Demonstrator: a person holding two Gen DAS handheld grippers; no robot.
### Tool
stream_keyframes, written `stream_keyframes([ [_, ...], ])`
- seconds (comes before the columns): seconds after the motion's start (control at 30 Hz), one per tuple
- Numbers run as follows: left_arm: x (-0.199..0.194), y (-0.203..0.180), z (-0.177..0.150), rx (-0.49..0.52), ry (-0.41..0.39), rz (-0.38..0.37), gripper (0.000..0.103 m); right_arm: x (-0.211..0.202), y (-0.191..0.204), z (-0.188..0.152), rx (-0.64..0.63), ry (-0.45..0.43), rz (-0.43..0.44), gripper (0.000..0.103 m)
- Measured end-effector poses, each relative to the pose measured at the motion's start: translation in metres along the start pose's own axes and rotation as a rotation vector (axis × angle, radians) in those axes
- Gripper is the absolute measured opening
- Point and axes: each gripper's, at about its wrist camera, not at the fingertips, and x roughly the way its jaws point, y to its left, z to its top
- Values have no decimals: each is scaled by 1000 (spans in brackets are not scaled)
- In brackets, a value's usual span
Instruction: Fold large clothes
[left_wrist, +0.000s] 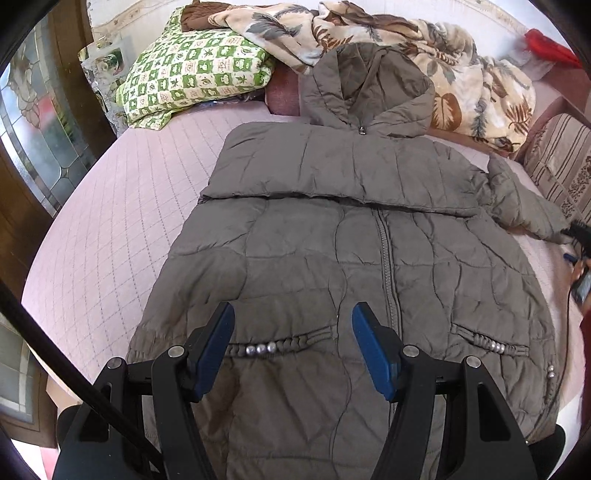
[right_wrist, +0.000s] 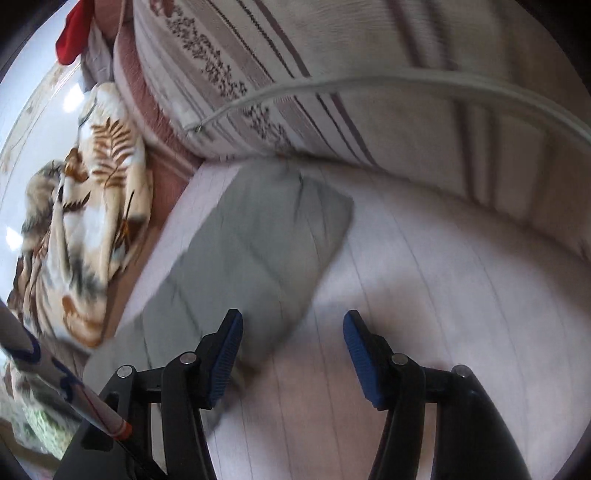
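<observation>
Jacket (left_wrist: 332, 236) flat on bed (left_wrist: 110, 206), both tongs agape.

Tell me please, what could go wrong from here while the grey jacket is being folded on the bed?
1. The right sleeve lies spread out sideways beside the striped cushion; the open right gripper may grasp the bed cover along with it.
2. The puffy jacket may spring open, undoing the sleeve already folded across the chest.
3. The open left gripper hovers above the beaded pocket trim and could snag it.
</observation>
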Motion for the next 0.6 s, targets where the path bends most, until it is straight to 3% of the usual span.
stream_keyframes([
  [0.1,13,-3,2,-4,33,-2,65,12,5,13,1,-23,-14,61],
  [0.17,19,-3,2,-15,56,-8,65,14,5,18,-1,-27,-37,42],
  [0.2,21,-4,1,-20,63,-8,65,17,7,22,-4,-22,-58,25],
  [0.23,23,-3,1,-24,70,-9,65,15,4,26,9,-11,-48,16],
  [0.3,24,-2,1,-26,72,-7,65,5,4,31,19,-16,-27,12],
  [0.4,21,5,0,-31,55,4,65,-29,19,43,-65,-102,-102,10],
  [0.6,14,35,-6,-92,47,-6,65,-73,39,51,-86,-142,-111,10],
])
